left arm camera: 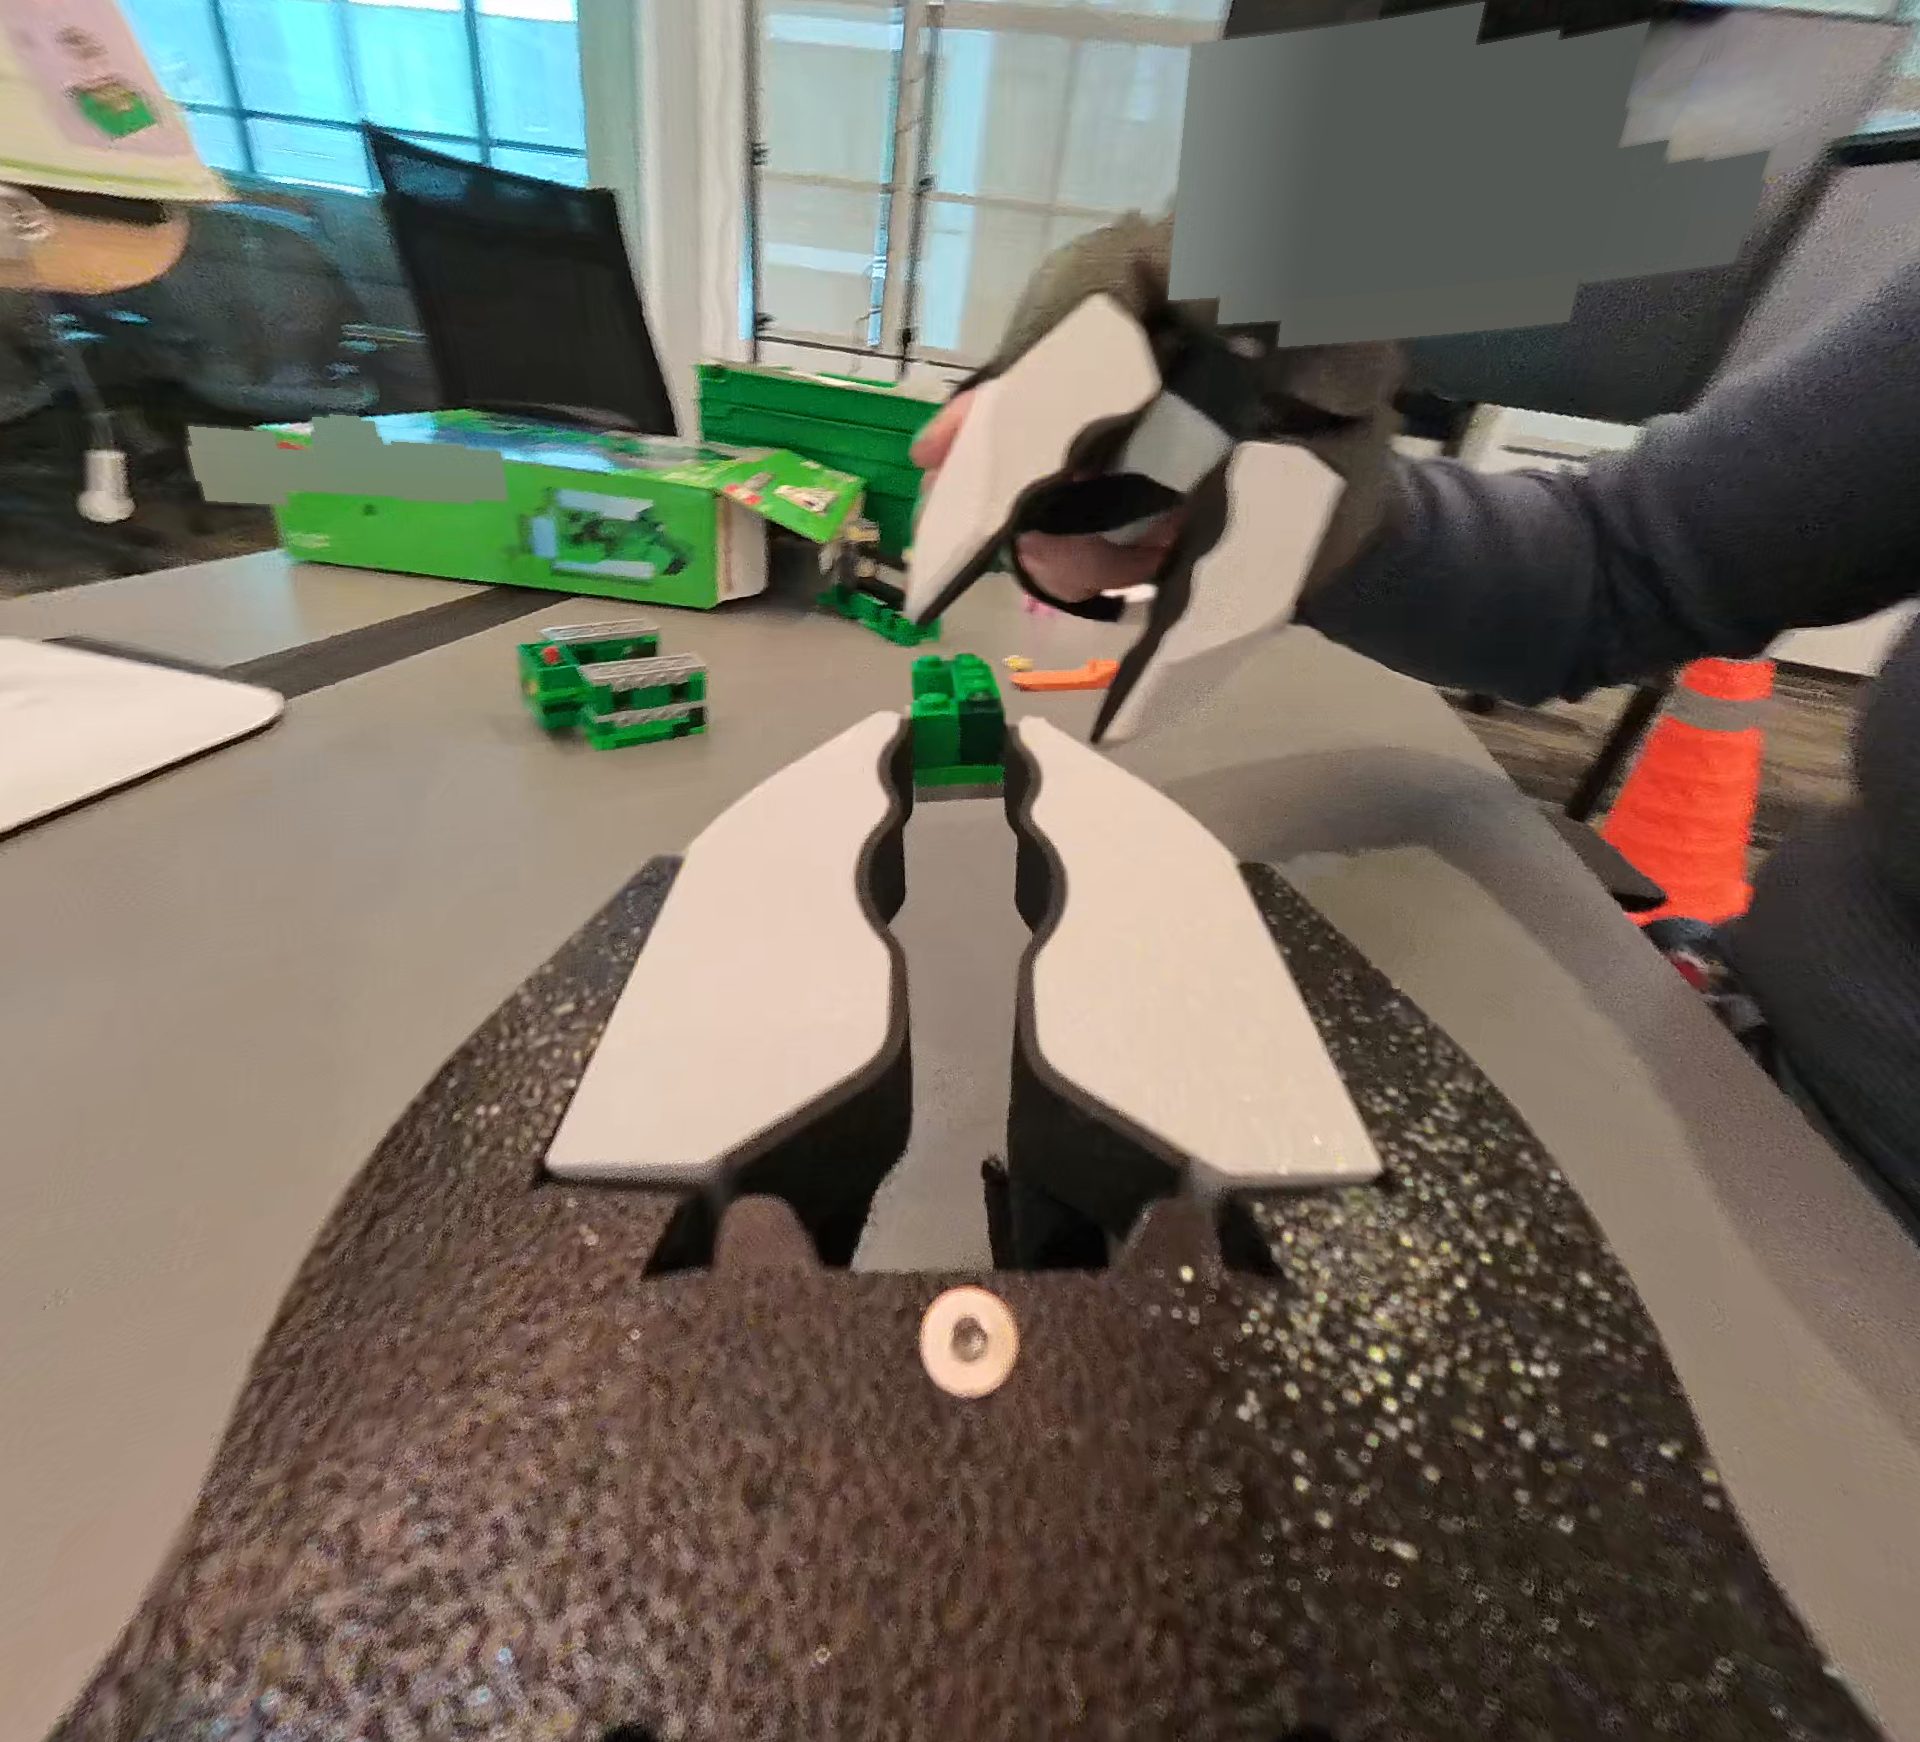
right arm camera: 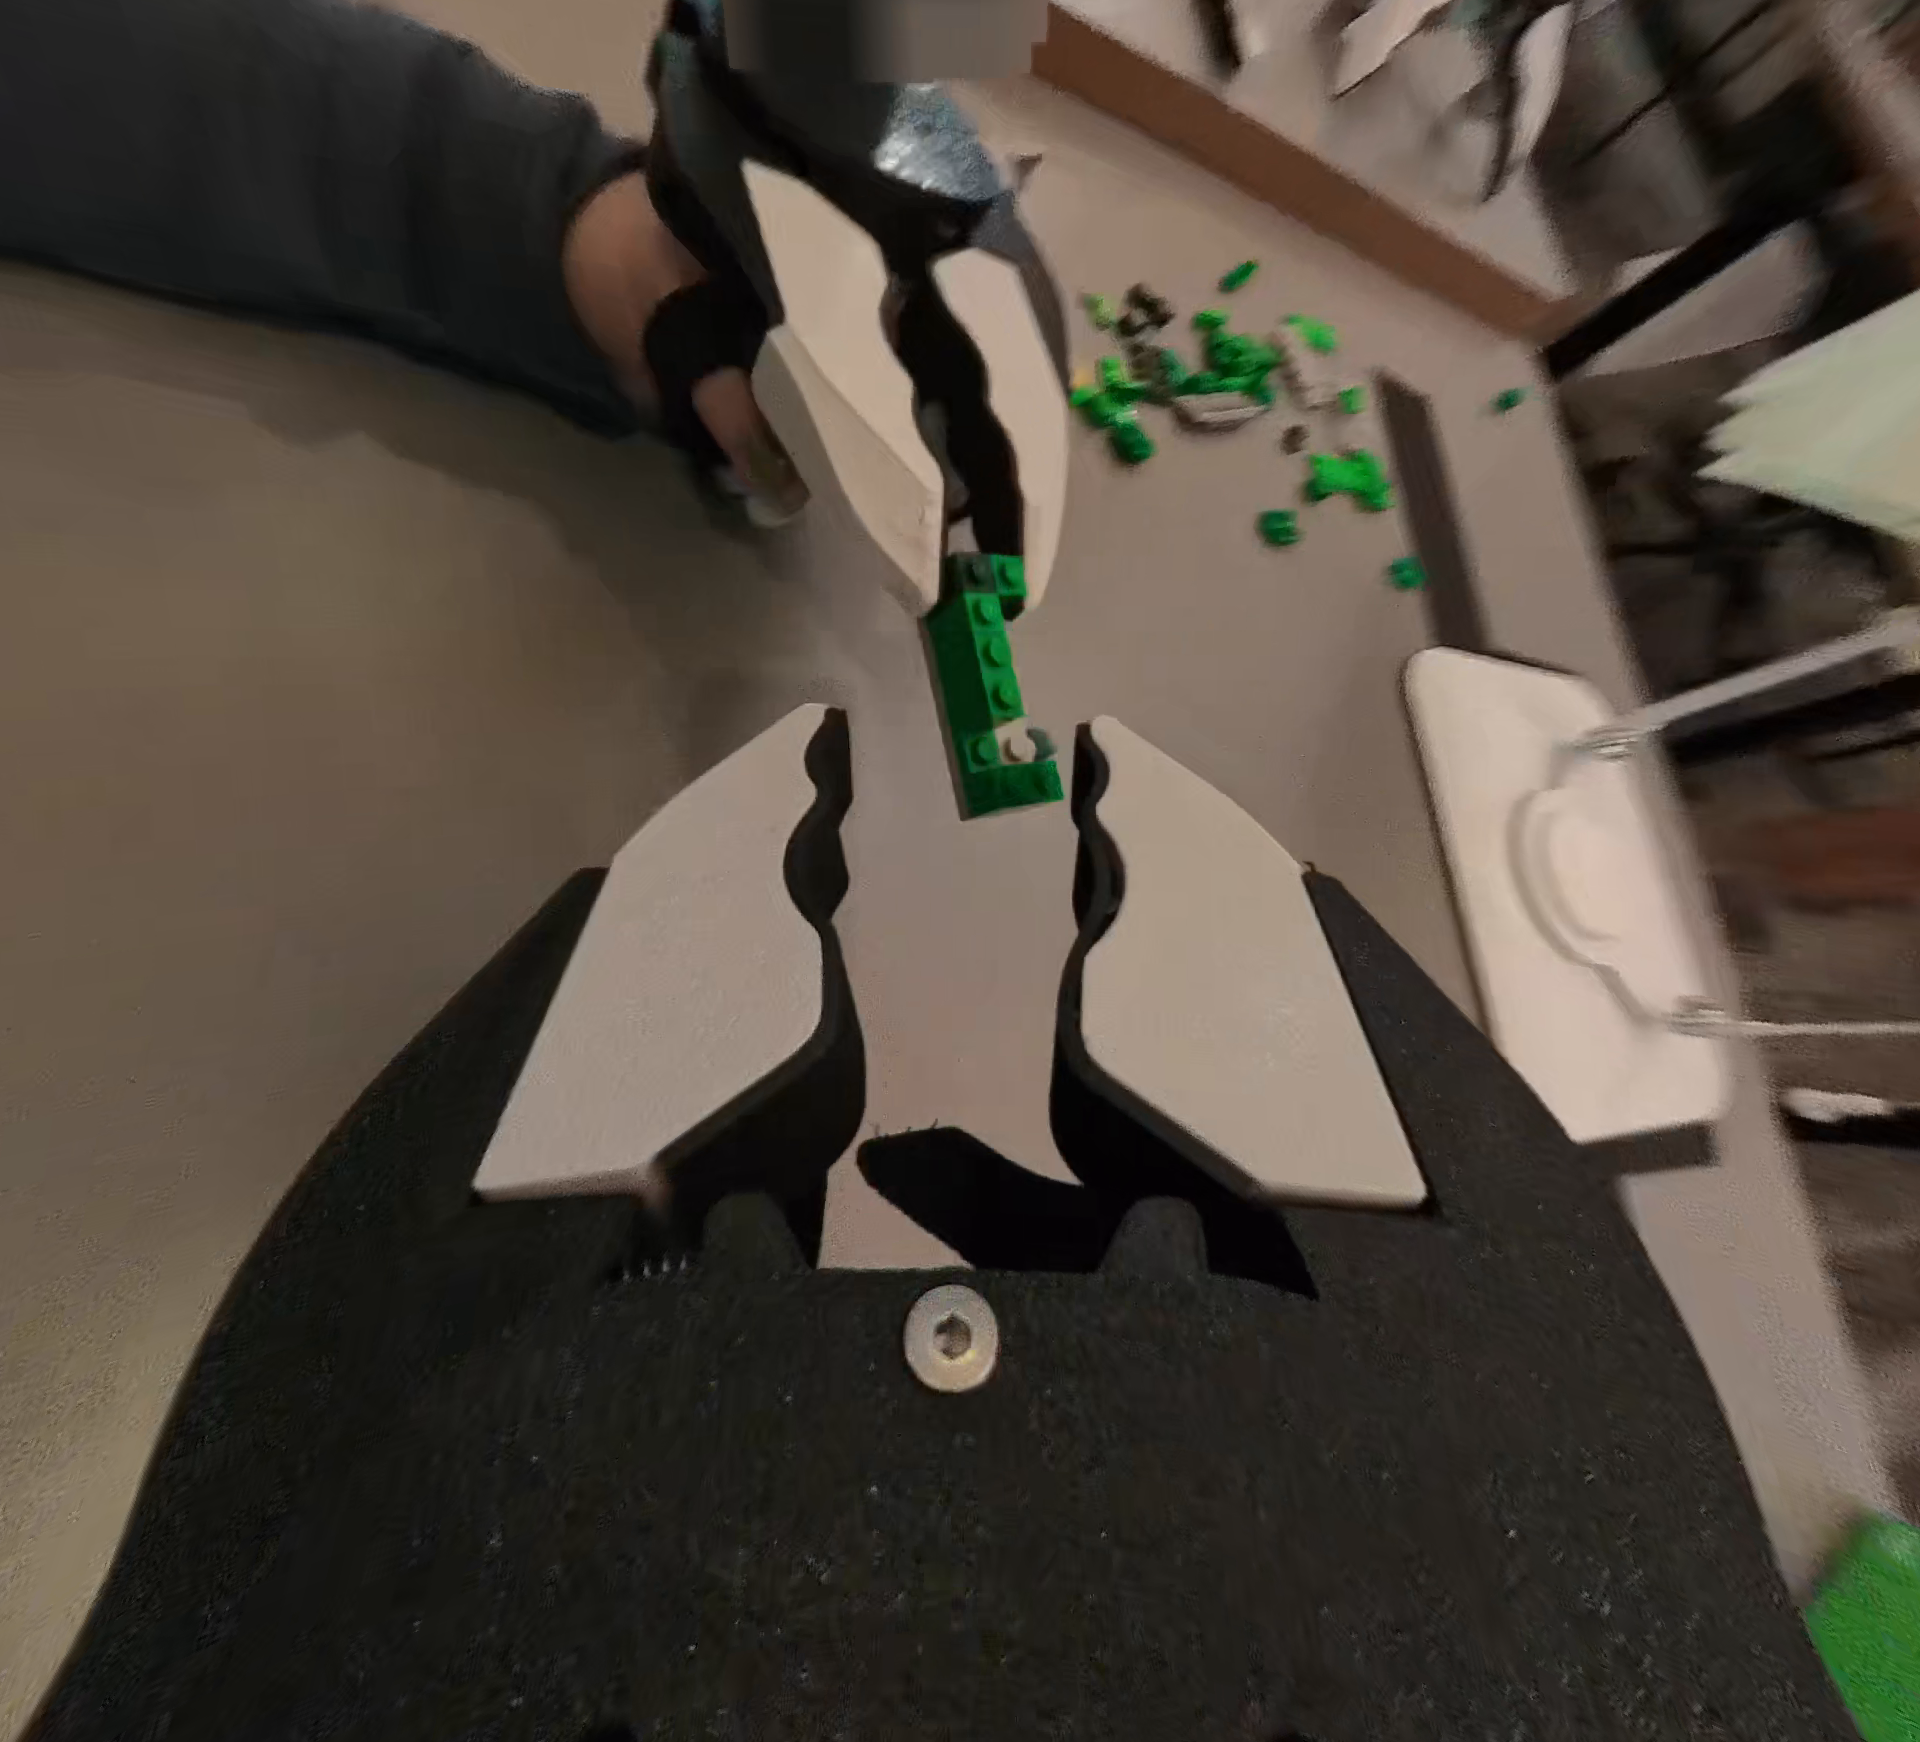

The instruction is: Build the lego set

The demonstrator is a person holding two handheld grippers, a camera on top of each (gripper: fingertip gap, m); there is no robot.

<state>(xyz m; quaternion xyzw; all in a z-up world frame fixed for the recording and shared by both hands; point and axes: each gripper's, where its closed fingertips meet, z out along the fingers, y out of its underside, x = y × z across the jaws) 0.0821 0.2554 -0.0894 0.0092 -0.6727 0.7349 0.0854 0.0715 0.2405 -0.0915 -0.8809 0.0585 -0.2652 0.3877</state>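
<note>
My left gripper point(left arm camera: 961, 731) is shut on one end of a long green brick assembly point(left arm camera: 958, 721) and holds it above the grey table point(left arm camera: 416, 913). In the right wrist view the assembly point(right arm camera: 987, 684) is a narrow strip of studded green plates with a small grey piece near its free end. The left gripper point(right arm camera: 977, 586) grips its far end there. My right gripper point(right arm camera: 961, 726) is open, its fingertips on either side of the strip's free end without touching it. The right gripper also shows in the left wrist view point(left arm camera: 1013, 679), open, just above and behind the assembly.
A partly built green model point(left arm camera: 613, 690), a green set box point(left arm camera: 499, 529) and an orange tool point(left arm camera: 1065, 676) lie farther back. Several loose green bricks point(right arm camera: 1216, 383) are scattered on the table. A white tray point(right arm camera: 1538, 882) lies at the right edge. An orange cone point(left arm camera: 1694, 788) stands on the floor.
</note>
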